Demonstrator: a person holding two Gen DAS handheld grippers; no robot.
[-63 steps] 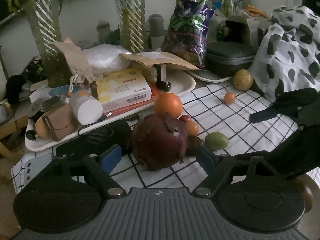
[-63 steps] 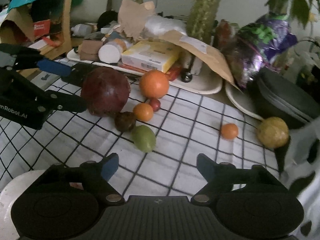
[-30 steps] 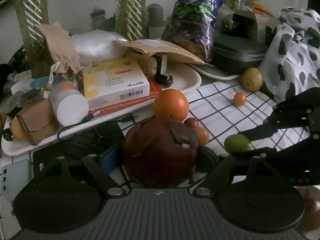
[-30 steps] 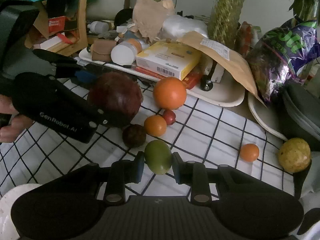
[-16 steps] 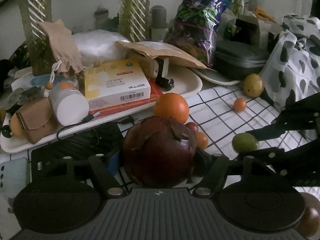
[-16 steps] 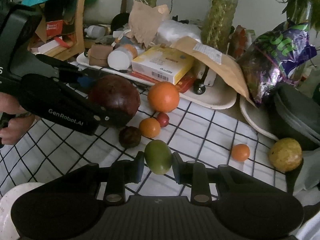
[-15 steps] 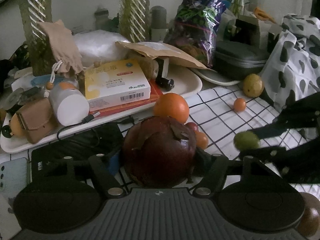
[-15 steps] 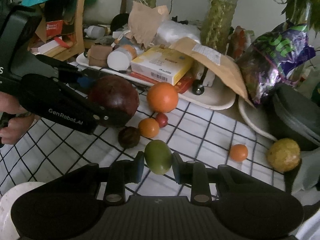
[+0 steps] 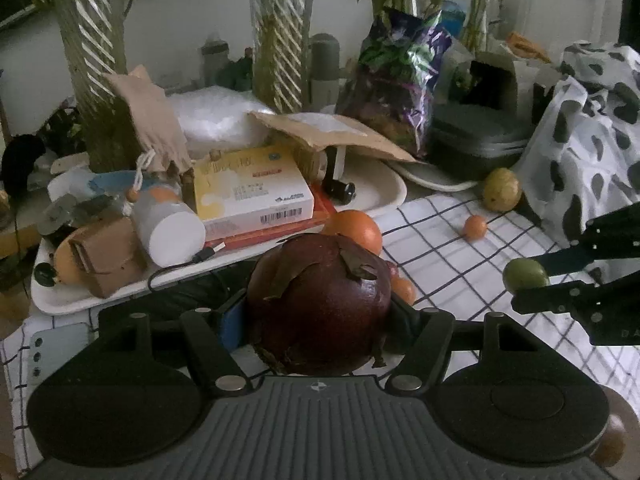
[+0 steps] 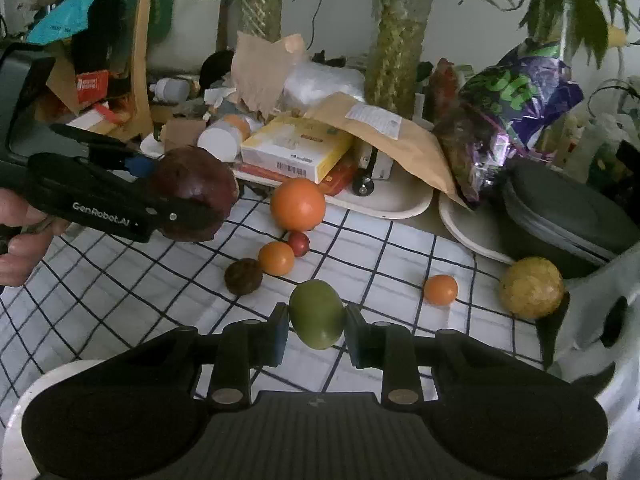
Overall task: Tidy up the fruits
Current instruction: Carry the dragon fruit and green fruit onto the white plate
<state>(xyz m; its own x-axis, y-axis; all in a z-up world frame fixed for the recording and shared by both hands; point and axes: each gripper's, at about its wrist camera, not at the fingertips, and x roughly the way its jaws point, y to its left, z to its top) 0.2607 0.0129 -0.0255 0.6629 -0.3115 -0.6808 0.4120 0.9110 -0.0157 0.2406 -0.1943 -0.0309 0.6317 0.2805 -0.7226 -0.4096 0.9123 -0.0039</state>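
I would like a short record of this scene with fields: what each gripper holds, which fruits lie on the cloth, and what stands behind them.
left gripper: shut on the dark red fruit, lifted
right gripper: shut on the green fruit, lifted
on checked cloth: large orange, two small oranges, small red fruit, dark brown fruit, yellow fruit
behind: white tray with yellow box

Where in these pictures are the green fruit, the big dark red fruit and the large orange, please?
green fruit [image 10: 317,314]: right wrist view, middle of its skin.
big dark red fruit [image 9: 320,300]: left wrist view, its front face.
large orange [image 10: 297,204]: right wrist view, its centre.
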